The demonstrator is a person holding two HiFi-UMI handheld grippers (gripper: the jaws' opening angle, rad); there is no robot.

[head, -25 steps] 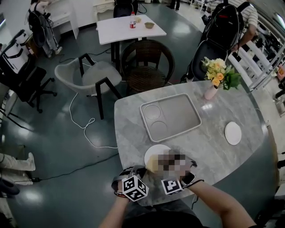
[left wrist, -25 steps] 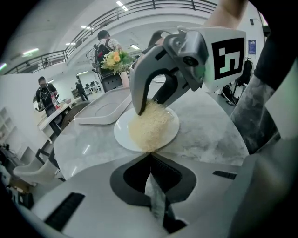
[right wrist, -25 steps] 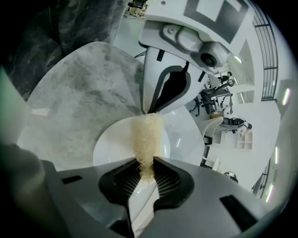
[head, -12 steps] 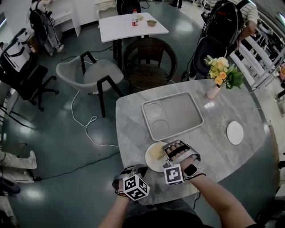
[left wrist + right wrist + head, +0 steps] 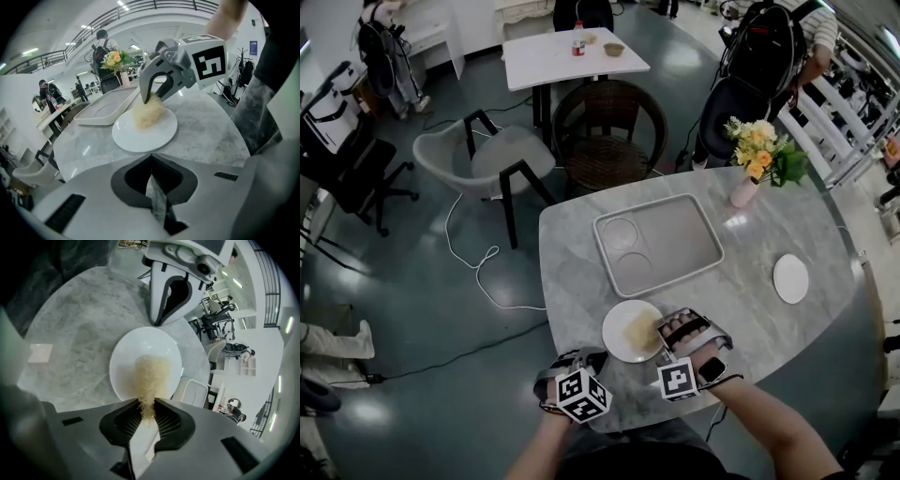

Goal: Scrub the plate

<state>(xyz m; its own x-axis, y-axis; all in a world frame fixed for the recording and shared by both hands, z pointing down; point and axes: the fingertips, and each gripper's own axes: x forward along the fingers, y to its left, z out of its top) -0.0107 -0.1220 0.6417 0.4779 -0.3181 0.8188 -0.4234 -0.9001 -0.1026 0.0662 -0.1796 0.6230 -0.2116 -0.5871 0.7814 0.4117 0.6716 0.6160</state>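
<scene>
A round white plate lies on the marble table near its front edge. A pale yellow fibrous scrubber rests on the plate's right half. My right gripper is shut on the scrubber's near end and presses it to the plate. My left gripper hangs over the table's front edge, just short of the plate, jaws shut with nothing between them. Each gripper shows in the other's view: the right gripper and the left gripper.
A grey rectangular tray with two round recesses lies beyond the plate. A small white plate sits at the right. A pink vase of yellow flowers stands at the far right. Chairs stand past the table's far edge.
My right gripper has drawn the scrubber across the plate from its left-centre toward its right side. The left gripper has stayed at the table's front edge.
</scene>
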